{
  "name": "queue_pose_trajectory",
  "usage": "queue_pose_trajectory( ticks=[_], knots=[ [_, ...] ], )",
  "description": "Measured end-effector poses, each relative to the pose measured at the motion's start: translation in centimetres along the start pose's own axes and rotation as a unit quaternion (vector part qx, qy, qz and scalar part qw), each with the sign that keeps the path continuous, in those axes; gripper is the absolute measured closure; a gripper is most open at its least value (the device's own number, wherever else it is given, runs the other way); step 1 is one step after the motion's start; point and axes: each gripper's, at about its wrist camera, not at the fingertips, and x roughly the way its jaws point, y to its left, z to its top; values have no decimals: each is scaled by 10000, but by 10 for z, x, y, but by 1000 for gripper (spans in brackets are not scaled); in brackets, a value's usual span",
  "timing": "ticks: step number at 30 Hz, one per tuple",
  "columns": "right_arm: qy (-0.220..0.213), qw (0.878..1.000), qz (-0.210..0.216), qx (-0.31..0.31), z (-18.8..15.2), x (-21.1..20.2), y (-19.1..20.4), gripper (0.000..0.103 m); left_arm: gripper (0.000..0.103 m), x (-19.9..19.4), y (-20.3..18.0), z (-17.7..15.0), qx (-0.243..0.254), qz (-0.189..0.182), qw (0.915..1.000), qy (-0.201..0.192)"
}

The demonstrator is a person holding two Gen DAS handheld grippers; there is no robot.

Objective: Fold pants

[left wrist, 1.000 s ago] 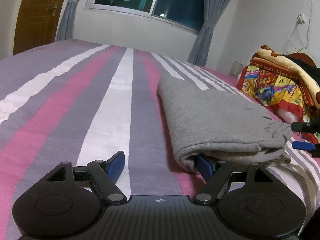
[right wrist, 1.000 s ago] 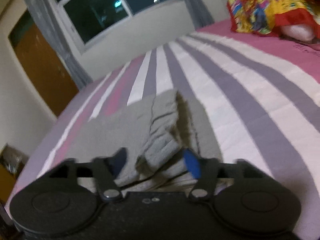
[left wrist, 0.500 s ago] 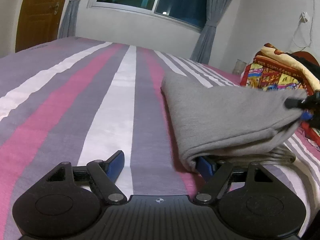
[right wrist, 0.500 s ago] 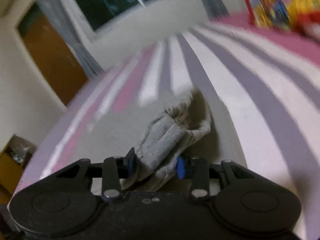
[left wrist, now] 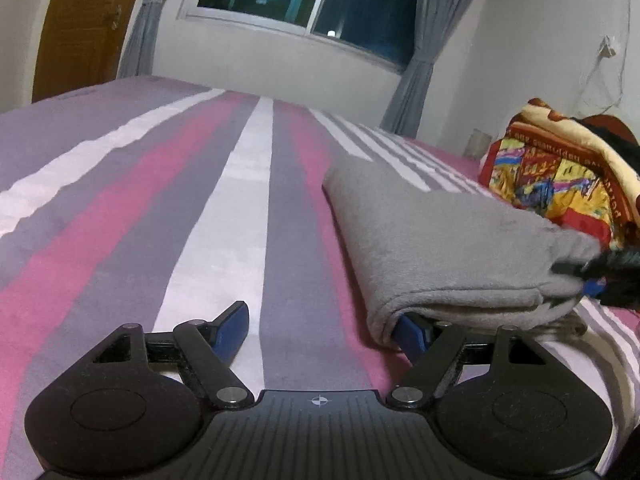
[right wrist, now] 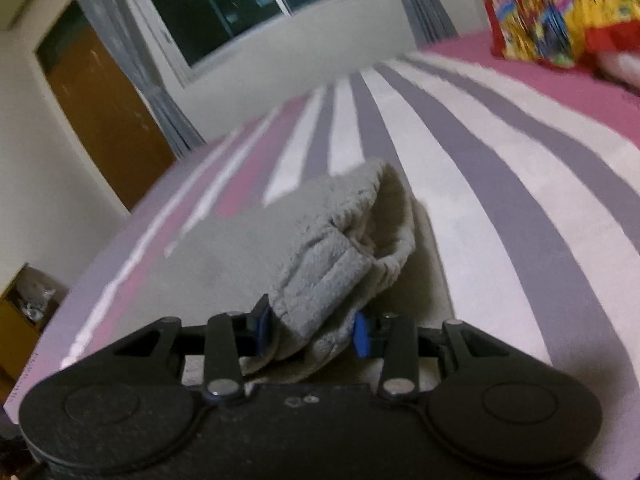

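One grey pants (left wrist: pixel 448 240), two grippers, striped bed (left wrist: pixel 160 220)

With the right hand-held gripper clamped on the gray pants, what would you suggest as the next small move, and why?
Probably close the left hand-held gripper on the near corner of the gray pants. Its jaws are wide open, one blue finger tucked under the folded edge, while the right hand-held gripper already pinches a bunched end above the striped bed. Both ends held, the fold could be carried over evenly.

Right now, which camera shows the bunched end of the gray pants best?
The right wrist view: the right gripper has its jaws shut on the pants, filling the center. The left wrist view shows that end only at its right edge, blurred.
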Motion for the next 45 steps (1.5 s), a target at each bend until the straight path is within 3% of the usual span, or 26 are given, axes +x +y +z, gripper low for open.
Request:
queue_pose_trajectory(
  ticks=[2,6,9,10,11,15,20,21,24,26,29,32,34,37,39,41,43,45],
  knots=[
    [567,9979,-320,74,-6,23,-12,62,26,1,-4,-1,122,41,9999,42],
    [595,9972,-301,337,-1,23,-17,61,26,-5,-1,4,25,-78,9998,205],
    [403,9972,-626,-10,2,4,-5,38,26,-18,15,13,-483,-663,9958,399],
    [236,9968,-757,-135,3,-5,-6,26,26,-23,20,16,-581,-841,9940,383],
    [118,9965,-797,-234,3,-13,-4,22,26,-28,22,21,-600,-925,9935,295],
    [-158,9956,-811,-439,20,-25,-6,25,26,-9,18,51,-606,-826,9946,178],
    [-193,9953,-818,-483,40,18,-1,27,26,64,-12,64,-289,-604,9943,827],
    [-66,9951,-856,-493,38,31,-2,27,26,78,-16,59,-219,-529,9932,1015],
    [698,9886,-1163,-653,25,66,-12,25,24,88,-26,60,-14,-503,9928,1085],
    [680,9900,-1064,-628,27,63,-15,26,24,86,-32,73,127,-564,9943,893],
    [282,9924,-921,-763,46,53,-14,26,24,97,-39,94,356,-561,9953,709],
    [106,9931,-890,-758,71,67,-16,24,24,135,-44,105,589,-310,9930,978],
    [376,9924,-901,-745,81,89,-19,21,17,157,-43,106,725,-315,9888,1264],
    [966,9859,-1050,-874,83,119,-27,18,16,164,-46,121,645,-368,9912,1099],
    [753,9875,-983,-970,92,111,-24,20,16,169,-45,133,599,-417,9933,891],
    [490,9891,-966,-1001,99,103,-21,20,16,185,-44,141,532,-287,9937,944],
    [573,9882,-1002,-1003,103,111,-19,19,16,203,-46,140,576,-152,9913,1174],
    [933,9814,-1227,-1145,100,129,-19,16,16,215,-52,135,720,-95,9881,1353]
  ],
)
